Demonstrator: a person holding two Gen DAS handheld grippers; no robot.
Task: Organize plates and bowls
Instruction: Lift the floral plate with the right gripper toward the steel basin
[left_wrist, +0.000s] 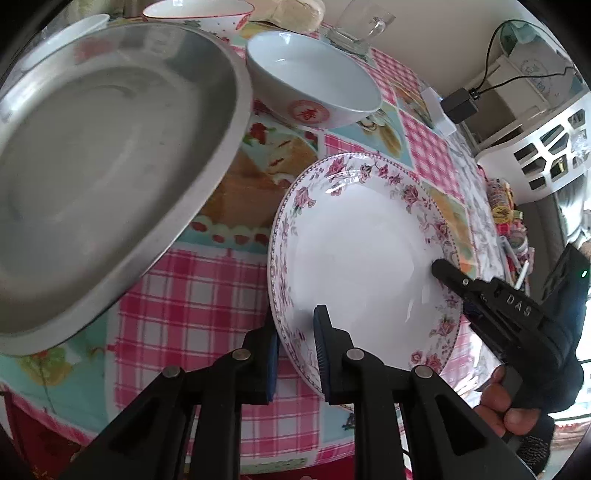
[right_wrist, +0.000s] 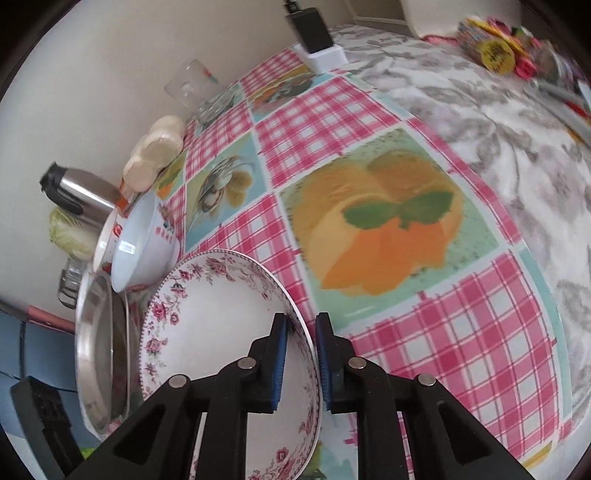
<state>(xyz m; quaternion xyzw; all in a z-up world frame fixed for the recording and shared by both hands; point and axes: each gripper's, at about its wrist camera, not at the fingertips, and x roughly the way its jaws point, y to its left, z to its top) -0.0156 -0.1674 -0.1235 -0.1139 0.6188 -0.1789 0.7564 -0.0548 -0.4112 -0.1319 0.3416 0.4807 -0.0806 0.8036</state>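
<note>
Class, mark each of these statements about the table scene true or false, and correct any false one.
1. Both tongs grip the floral plate rim. True: left tongs, right tongs.
2. The white bowl holds soup. False: it is empty.
3. The metal dish sits beside the floral plate. True.
4. The tablecloth is plain blue. False: pink checks and food pictures.
5. The floral plate is stacked inside the metal dish. False: it is apart from it.

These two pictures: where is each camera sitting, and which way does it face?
Left wrist view: sits on the left gripper, facing down at the floral plate; right gripper and hand show.
Right wrist view: sits on the right gripper, facing down across the table; only its own fingers show.
Shared: the floral plate, each gripper clamping its rim; steel tray.
</note>
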